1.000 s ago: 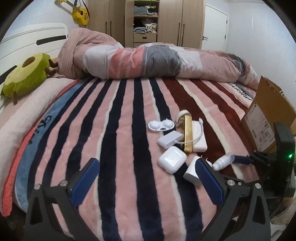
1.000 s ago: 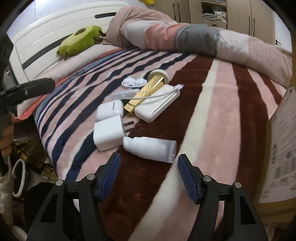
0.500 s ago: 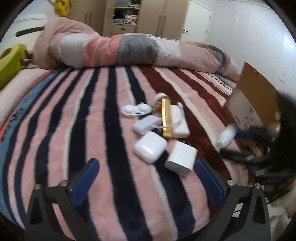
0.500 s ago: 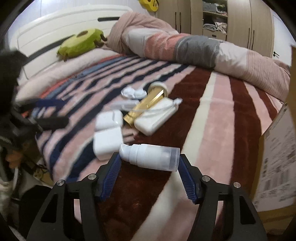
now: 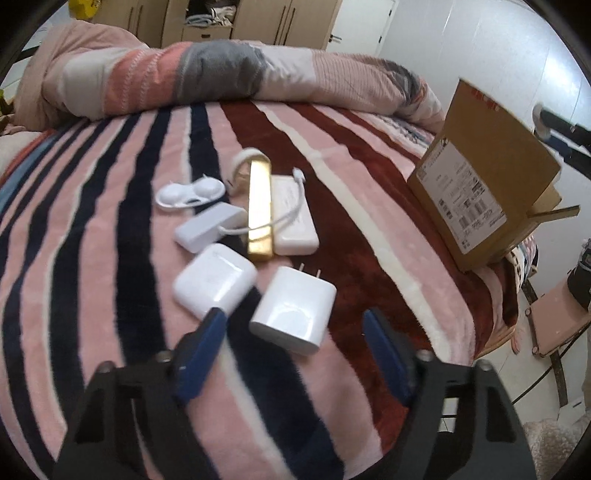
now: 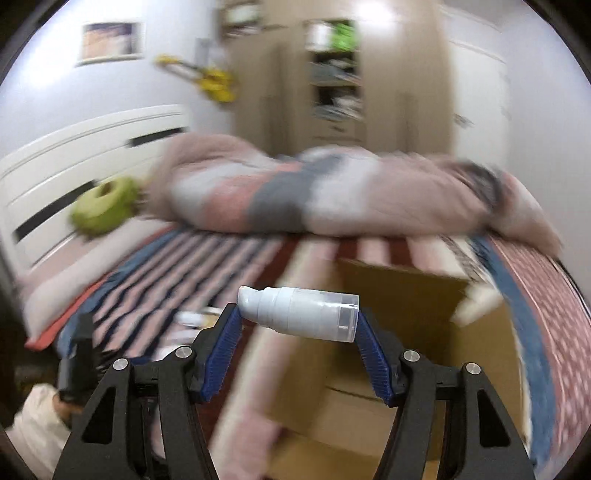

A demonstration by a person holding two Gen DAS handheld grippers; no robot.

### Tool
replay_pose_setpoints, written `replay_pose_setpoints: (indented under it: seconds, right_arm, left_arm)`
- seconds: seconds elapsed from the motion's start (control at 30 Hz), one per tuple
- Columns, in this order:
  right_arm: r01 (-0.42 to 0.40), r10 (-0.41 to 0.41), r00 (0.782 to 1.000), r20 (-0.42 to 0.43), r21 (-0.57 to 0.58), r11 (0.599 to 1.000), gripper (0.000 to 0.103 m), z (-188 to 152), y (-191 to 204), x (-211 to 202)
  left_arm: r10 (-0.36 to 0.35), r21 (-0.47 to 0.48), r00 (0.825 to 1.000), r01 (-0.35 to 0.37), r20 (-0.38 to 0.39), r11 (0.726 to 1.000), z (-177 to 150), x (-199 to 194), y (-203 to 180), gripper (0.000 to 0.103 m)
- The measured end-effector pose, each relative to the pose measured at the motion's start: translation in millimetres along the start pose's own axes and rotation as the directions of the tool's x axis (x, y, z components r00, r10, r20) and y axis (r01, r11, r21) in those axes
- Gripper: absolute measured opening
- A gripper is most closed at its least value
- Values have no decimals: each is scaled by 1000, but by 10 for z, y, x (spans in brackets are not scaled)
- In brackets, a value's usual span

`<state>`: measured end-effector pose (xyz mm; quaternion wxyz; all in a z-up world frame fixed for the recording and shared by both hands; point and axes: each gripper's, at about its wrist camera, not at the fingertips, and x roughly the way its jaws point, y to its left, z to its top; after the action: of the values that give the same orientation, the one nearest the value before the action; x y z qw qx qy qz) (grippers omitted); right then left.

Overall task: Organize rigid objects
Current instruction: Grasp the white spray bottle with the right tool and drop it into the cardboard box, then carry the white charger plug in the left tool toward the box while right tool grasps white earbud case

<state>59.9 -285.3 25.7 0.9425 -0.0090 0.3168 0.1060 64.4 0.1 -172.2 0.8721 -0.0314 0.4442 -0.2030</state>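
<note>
The left gripper [image 5: 293,325] hangs over the striped blanket [image 5: 110,258], its jaws closing with nothing pressed between the blue pads: the white plug adapter [image 5: 293,309] lies on the blanket in the gap between the fingertips, prongs pointing away, and the left pad's tip overlaps the near corner of the white earbud case [image 5: 214,281] just beside it, though I cannot tell whether it touches. Past these lie a small white box [image 5: 208,228], a gold bar-shaped case [image 5: 259,210] and a white power bank [image 5: 293,218] whose short cable [image 5: 284,218] loops over the gold case; farther on sit a white contact lens case [image 5: 190,192] and a cream round ring-shaped thing [image 5: 244,162]. To the right an open cardboard box [image 5: 491,173] stands on the bed's edge, and a rolled quilt [image 5: 207,74] crosses the far side before wooden wardrobes [image 5: 258,18]. In the right wrist view, much blurred, the right gripper [image 6: 297,319] clamps a white pump bottle [image 6: 299,314] lying crosswise between its pads, nozzle to the left, clear cap to the right, held in the air in front of the cardboard box's brown opening [image 6: 402,295]. Beyond are the quilt, a green plush toy [image 6: 105,205] and a white headboard [image 6: 74,166]
</note>
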Motion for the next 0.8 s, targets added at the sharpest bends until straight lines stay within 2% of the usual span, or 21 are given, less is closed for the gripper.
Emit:
replay_pose_setpoints:
  seconds: [0.07, 0.17, 0.3, 0.4, 0.47, 0.67, 0.8]
  right_arm:
    - [40, -38, 998, -45, 31, 999, 60, -45, -196, 85]
    - [91, -87, 992, -95, 36, 995, 60, -88, -382, 211]
    - [102, -98, 988, -117, 27, 994, 61, -172, -486, 203]
    - [85, -82, 991, -101, 21, 996, 63, -200, -470, 185]
    - [67, -66, 994, -86, 11, 998, 75, -200, -426, 163]
    - [-50, 50, 999, 2, -84, 995, 75, -145, -30, -32]
    - [-81, 81, 997, 2, -119, 990, 75, -140, 143, -44]
  left_arm:
    - [2, 9, 1000, -2, -20, 1000, 9, 91, -43, 58]
    - [45, 34, 998, -44, -39, 998, 26, 204, -94, 54]
    - [66, 40, 997, -64, -43, 997, 50, 267, -100, 50]
    - [70, 51, 997, -68, -37, 996, 49, 273, -107, 49]
    - [74, 57, 997, -72, -35, 996, 47, 266, -119, 48]
    - [55, 56, 998, -53, -36, 997, 85, 206, -128, 42]
    - [33, 64, 998, -29, -59, 998, 87, 281, -144, 46]
